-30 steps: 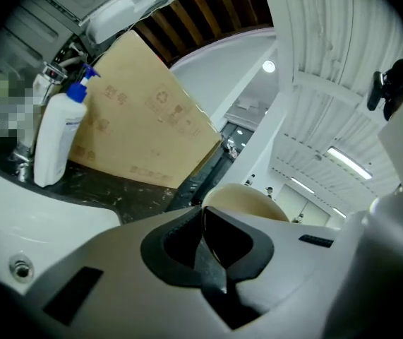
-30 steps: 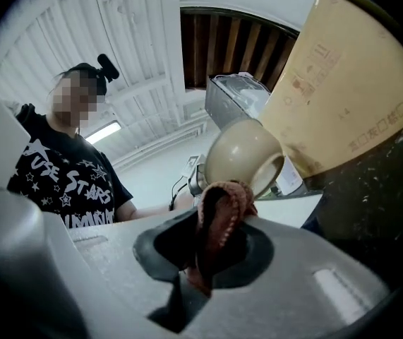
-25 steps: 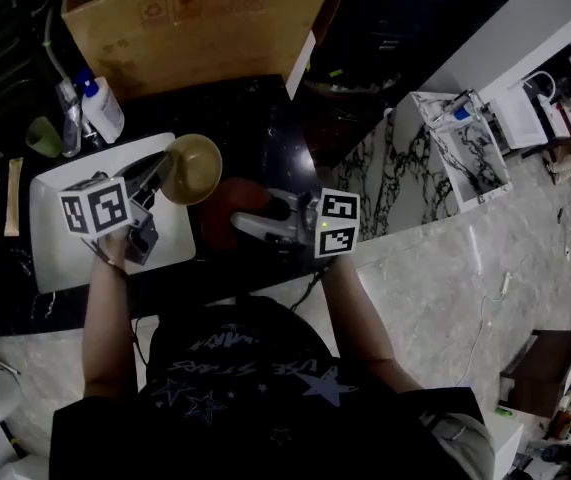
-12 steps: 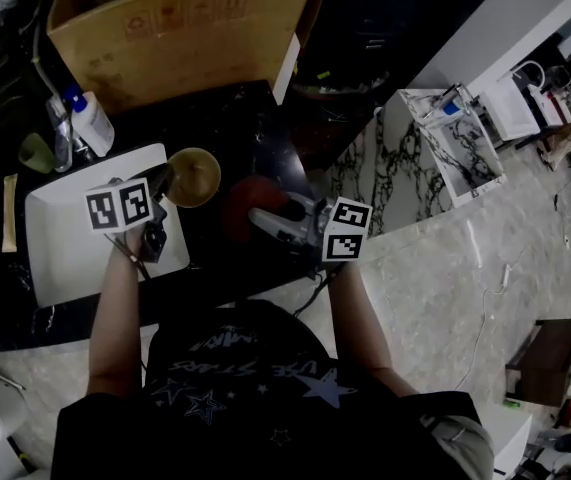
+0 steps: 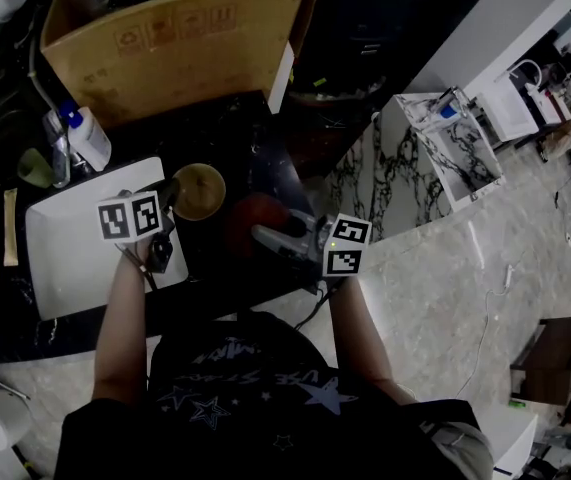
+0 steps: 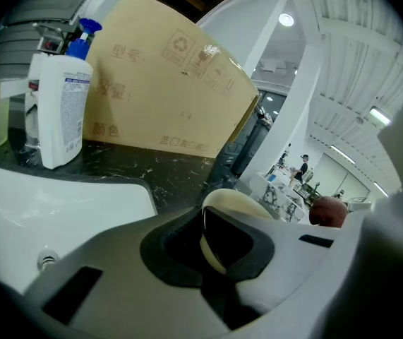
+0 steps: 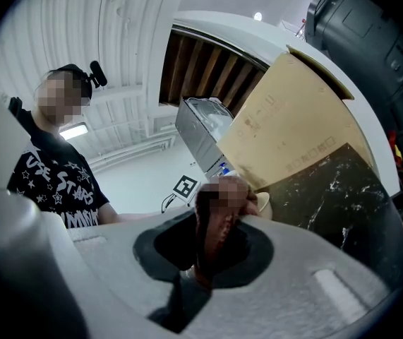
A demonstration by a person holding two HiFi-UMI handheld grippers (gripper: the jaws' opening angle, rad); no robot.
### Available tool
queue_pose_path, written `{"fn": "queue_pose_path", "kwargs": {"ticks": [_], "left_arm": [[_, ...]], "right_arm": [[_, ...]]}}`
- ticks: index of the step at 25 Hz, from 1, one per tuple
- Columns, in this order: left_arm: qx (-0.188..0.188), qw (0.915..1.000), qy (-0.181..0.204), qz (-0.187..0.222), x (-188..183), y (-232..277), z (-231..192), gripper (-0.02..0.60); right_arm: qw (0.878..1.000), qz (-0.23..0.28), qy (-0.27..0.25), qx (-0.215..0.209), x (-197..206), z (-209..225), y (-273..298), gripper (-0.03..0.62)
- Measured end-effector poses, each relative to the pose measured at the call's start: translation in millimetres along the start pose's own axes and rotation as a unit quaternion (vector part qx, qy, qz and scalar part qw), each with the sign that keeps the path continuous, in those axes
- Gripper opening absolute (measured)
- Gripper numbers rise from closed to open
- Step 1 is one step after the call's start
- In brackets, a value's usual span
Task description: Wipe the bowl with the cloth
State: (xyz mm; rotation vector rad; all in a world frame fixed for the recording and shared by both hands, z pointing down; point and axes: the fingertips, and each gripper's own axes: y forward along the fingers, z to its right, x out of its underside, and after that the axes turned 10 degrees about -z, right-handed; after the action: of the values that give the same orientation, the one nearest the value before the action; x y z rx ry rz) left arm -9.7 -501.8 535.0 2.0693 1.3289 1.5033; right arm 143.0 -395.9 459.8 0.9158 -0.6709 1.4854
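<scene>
My left gripper (image 5: pixel 170 196) is shut on the rim of a cream bowl (image 5: pixel 198 190), which it holds tilted over the dark counter by the white basin's right edge. In the left gripper view the bowl's rim (image 6: pixel 219 240) is pinched between the jaws of the left gripper (image 6: pixel 215 244). My right gripper (image 5: pixel 265 234) points left and is shut on a red-brown cloth (image 5: pixel 248 213) just right of the bowl. The right gripper view shows the cloth (image 7: pixel 214 235) bunched between the jaws of the right gripper (image 7: pixel 212 244), with the bowl's edge (image 7: pixel 264 203) just beyond it.
A white basin (image 5: pixel 65 258) lies at the left of the black marbled counter (image 5: pixel 255 148). Behind it stand a spray bottle (image 5: pixel 85 133) and a green cup (image 5: pixel 35 165). A large cardboard box (image 5: pixel 175 43) blocks the back. A white marbled surface (image 5: pixel 405 168) lies to the right.
The left gripper has lowered the bowl toward the counter and tipped downward. The right gripper has shifted sideways with the cloth. Both grips are unchanged.
</scene>
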Motion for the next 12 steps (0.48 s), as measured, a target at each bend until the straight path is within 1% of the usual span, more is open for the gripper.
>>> {"fn": "queue_pose_path", "kwargs": {"ticks": [5,7,8,10,12], "left_arm": [[0.015,0.9999,-0.001,-0.001,0,-2,4,0.021],[0.011,0.9999,-0.001,0.001,-1,-5,2,0.023],[0.008,1.0,0.0,0.004,-2,-6,0,0.031],[0.004,1.0,-0.001,0.007,-3,-11,-2,0.072],[0.001,0.9999,0.004,0.01,-4,-16,-3,0.072]], "right_arm": [[1.0,0.001,0.006,-0.001,-1,0,-3,0.046],[1.0,0.004,0.009,-0.001,-1,2,-4,0.046],[1.0,0.005,0.012,-0.001,-1,2,-4,0.046],[1.0,0.006,0.019,-0.002,-1,2,-4,0.046],[1.0,0.003,0.022,-0.002,0,2,-3,0.046]]}}
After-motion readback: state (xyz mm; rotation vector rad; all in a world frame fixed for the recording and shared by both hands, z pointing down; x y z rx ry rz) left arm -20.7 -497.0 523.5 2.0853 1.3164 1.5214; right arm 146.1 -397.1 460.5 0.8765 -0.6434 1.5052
